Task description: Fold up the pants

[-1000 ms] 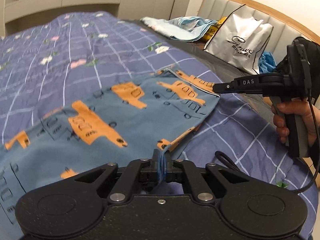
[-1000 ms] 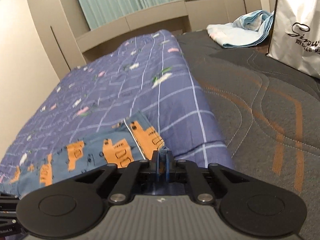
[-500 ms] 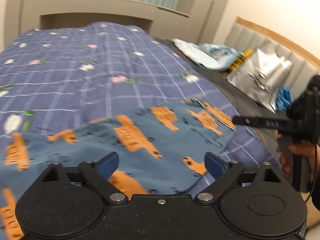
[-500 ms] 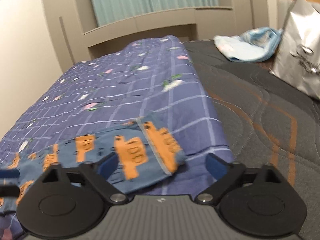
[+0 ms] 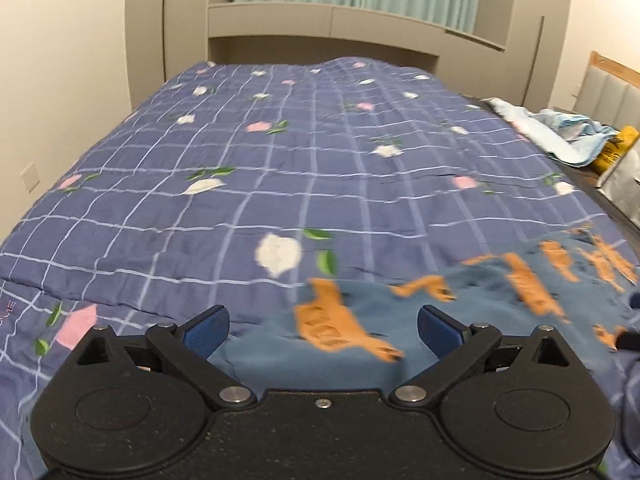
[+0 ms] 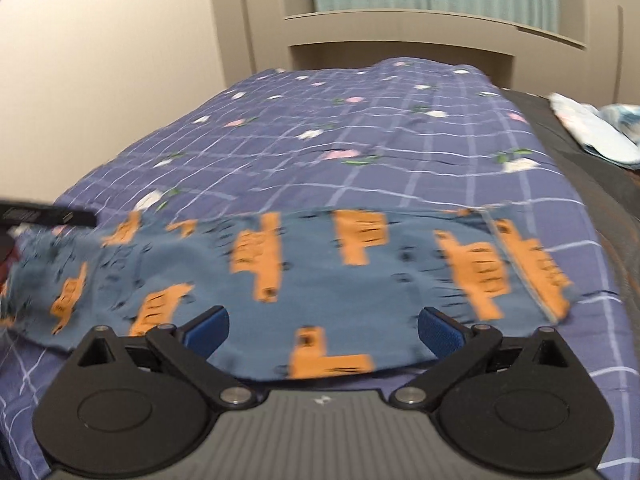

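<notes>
The pants are blue with orange vehicle prints and lie flat on the purple checked quilt. In the right wrist view they stretch across the frame, hem end at the right. My right gripper is open and empty just above their near edge. In the left wrist view the pants fill the lower right, blurred by motion. My left gripper is open and empty over their left end. A tip of the left gripper shows at the left edge of the right wrist view.
The quilt covers the bed up to a beige headboard niche with curtains. A light blue cloth pile and a yellow item lie at the right on the dark mattress. A wall runs along the left.
Both grippers have let go of the pants and opened. Both have swung left and pulled back, so the pants lie flat and the silver bag has left both views.
</notes>
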Action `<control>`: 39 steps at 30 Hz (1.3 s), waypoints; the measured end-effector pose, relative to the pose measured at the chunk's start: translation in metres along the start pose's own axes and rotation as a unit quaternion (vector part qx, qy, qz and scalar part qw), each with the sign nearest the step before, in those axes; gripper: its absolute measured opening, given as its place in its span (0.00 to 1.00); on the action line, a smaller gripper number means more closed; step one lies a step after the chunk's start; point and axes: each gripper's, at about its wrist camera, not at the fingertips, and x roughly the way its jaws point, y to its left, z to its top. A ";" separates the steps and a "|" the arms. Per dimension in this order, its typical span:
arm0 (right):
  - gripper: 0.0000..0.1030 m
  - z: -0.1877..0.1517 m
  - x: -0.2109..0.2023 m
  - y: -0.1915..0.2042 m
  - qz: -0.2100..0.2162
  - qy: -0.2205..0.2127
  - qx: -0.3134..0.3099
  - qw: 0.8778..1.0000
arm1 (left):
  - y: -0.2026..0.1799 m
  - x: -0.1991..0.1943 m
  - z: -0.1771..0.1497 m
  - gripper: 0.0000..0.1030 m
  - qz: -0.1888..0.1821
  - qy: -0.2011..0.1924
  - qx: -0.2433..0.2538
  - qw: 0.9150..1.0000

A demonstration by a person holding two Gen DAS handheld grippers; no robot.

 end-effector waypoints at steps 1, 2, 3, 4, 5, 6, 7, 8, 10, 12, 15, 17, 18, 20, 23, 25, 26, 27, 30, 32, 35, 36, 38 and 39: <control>1.00 0.000 0.002 0.006 0.002 0.001 -0.004 1.000 | 0.007 0.007 0.003 0.98 -0.007 0.003 -0.002 1.000; 1.00 0.000 0.004 0.011 0.004 0.003 -0.004 1.000 | 0.012 0.013 0.004 0.98 -0.015 0.008 -0.004 1.000; 1.00 -0.001 0.006 0.016 0.006 0.005 -0.002 1.000 | 0.018 0.022 0.007 0.98 -0.026 0.016 -0.004 1.000; 1.00 -0.001 0.008 0.021 0.010 0.008 0.001 1.000 | 0.021 0.029 0.008 0.98 -0.035 0.023 -0.004 0.999; 1.00 -0.002 0.009 0.024 0.013 0.009 0.004 1.000 | 0.023 0.036 0.011 0.97 -0.046 0.029 -0.002 0.999; 1.00 -0.003 0.010 0.026 0.014 0.010 0.008 1.000 | 0.027 0.044 0.014 0.92 -0.058 0.037 0.002 0.998; 1.00 -0.004 0.011 0.028 0.014 0.011 0.012 1.000 | 0.027 0.052 0.014 0.87 -0.063 0.046 0.004 0.997; 1.00 -0.004 0.012 0.030 0.014 0.013 0.017 1.000 | 0.028 0.058 0.015 0.75 -0.070 0.057 0.007 0.996; 1.00 -0.007 0.013 0.032 0.015 0.014 0.024 0.999 | 0.031 0.066 0.017 0.57 -0.090 0.071 0.012 0.993; 1.00 -0.008 0.015 0.033 0.014 0.015 0.032 0.999 | 0.027 0.069 0.016 0.27 -0.102 0.078 0.021 0.992; 1.00 -0.009 0.018 0.033 0.013 0.017 0.038 0.999 | 0.023 0.069 0.016 0.08 -0.085 0.071 0.037 0.993; 1.00 -0.008 0.021 0.034 0.010 0.017 0.038 0.999 | 0.024 0.062 0.019 0.07 -0.081 0.050 0.032 0.995; 1.00 -0.008 0.021 0.034 0.009 0.016 0.037 0.999 | 0.023 0.056 0.020 0.07 -0.077 0.033 0.034 0.996; 1.00 -0.008 0.021 0.033 0.009 0.014 0.039 0.999 | 0.020 0.049 0.021 0.07 -0.068 0.011 0.045 0.997; 1.00 -0.008 0.024 0.031 0.008 0.014 0.041 0.999 | 0.012 0.051 0.017 0.06 -0.053 0.009 0.069 0.996; 1.00 -0.009 0.026 0.032 0.004 0.016 0.038 0.999 | 0.009 0.060 0.012 0.06 -0.047 0.021 0.075 0.996; 1.00 -0.009 0.026 0.032 0.002 0.017 0.035 0.999 | 0.010 0.065 0.011 0.07 -0.045 0.026 0.072 0.996; 1.00 -0.009 0.027 0.033 0.000 0.018 0.032 0.999 | 0.011 0.069 0.009 0.07 -0.044 0.029 0.068 0.996; 1.00 -0.011 0.028 0.034 -0.002 0.017 0.023 1.000 | 0.011 0.071 0.007 0.13 -0.041 0.028 0.058 0.997; 1.00 -0.012 0.027 0.034 0.000 0.014 0.023 1.000 | 0.010 0.069 0.008 0.28 -0.035 0.029 0.058 0.997; 1.00 -0.012 0.023 0.030 0.008 0.004 0.033 0.999 | 0.003 0.060 0.008 0.68 -0.031 0.030 0.066 0.997; 1.00 -0.012 0.021 0.028 0.009 -0.001 0.037 0.999 | -0.002 0.056 0.008 0.78 -0.031 0.025 0.070 0.997; 1.00 -0.013 0.015 0.022 0.006 -0.013 0.047 0.999 | -0.012 0.048 0.007 0.87 -0.036 0.018 0.076 0.996; 1.00 -0.013 0.011 0.018 0.003 -0.017 0.052 0.998 | -0.018 0.044 0.006 0.92 -0.039 0.015 0.075 0.996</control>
